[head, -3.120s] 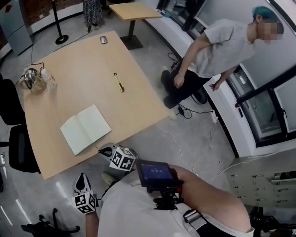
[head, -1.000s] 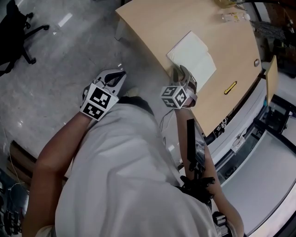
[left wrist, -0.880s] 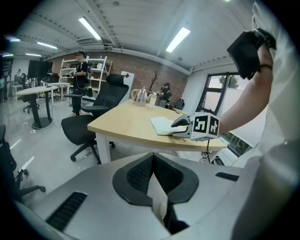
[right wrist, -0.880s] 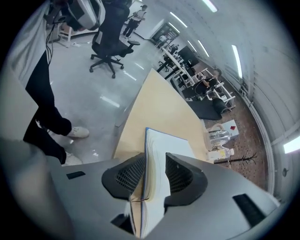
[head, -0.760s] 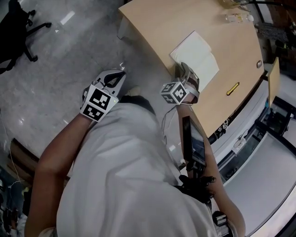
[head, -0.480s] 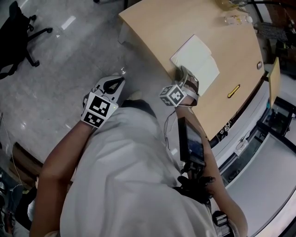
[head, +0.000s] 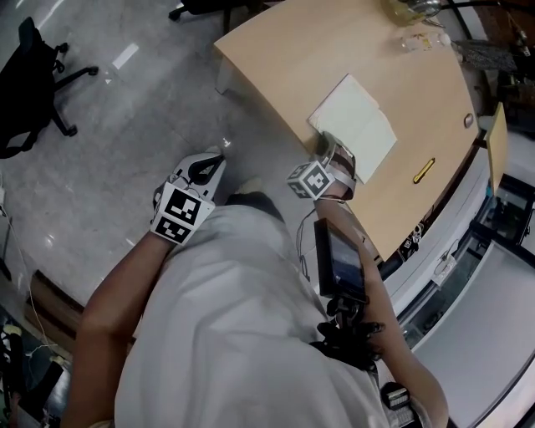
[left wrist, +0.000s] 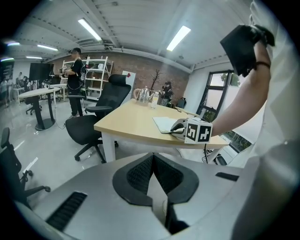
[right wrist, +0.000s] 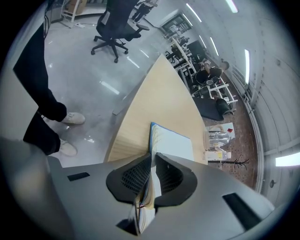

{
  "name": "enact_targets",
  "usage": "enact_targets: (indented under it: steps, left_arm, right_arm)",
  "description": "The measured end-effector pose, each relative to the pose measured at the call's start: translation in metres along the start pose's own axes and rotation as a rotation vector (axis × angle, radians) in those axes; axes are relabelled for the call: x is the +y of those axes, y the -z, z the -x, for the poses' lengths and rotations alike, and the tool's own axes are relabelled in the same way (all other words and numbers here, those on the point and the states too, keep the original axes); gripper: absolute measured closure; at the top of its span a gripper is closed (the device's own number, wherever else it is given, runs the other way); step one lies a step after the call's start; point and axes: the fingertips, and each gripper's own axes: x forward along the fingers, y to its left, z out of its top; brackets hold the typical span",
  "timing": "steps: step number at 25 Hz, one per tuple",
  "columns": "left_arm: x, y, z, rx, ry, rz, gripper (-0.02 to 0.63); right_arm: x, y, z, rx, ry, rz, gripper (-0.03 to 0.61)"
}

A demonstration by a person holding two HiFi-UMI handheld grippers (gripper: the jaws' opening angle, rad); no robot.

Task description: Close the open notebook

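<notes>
Head view: table (head: 284, 50) fills 12 to 2 o'clock. Notebook (head: 355, 124) lies open on it, white pages up, close to the table edge nearest the person.

Right gripper (head: 332, 149) sits at the notebook's 7 o'clock corner, touching it. Its marker cube hangs just off the table edge. In the right gripper view the jaws are clamped on the notebook's near edge, with a sheaf of pages and a blue cover pinched between the pads. The rest of the notebook runs away toward 12 o'clock along the tabletop.

Left gripper (head: 209, 163) is off the table, at 9 o'clock of the right gripper and well apart from the notebook, over grey floor (head: 125, 125). In the left gripper view its jaws are pressed together with nothing between them. From there the table, notebook and right gripper show at 1 o'clock.

Other items:
- Yellow item (head: 424, 170) on the table, 4 o'clock of the notebook, apart from it.
- Glass kettle (head: 411, 7) and bottle (head: 422, 38) at the table's far end, 1 o'clock of the notebook.
- Black chair (head: 38, 88) on the floor at 10 o'clock.
- Screen (head: 338, 259) mounted at the person's chest, 6 o'clock of the right gripper.
- Bystander (left wrist: 74, 61) stands at 10 o'clock in the left gripper view.
</notes>
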Motion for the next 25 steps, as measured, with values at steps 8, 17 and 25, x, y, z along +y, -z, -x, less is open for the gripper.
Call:
enact_targets:
  steps: [8, 17, 25]
  left_arm:
    - [0.000, -0.012, -0.007, -0.003, 0.036, -0.051, 0.607]
    - [-0.008, -0.024, -0.017, 0.002, 0.092, -0.099, 0.607]
    - [-0.009, -0.034, -0.021, 0.014, 0.108, -0.132, 0.607]
  right_arm:
    - [-0.010, -0.001, 0.012, -0.047, -0.030, -0.184, 0.540]
    - [-0.018, 0.001, 0.028, -0.098, -0.049, -0.409, 0.541]
    - [-0.017, 0.002, 0.043, -0.172, -0.086, -0.568, 0.545]
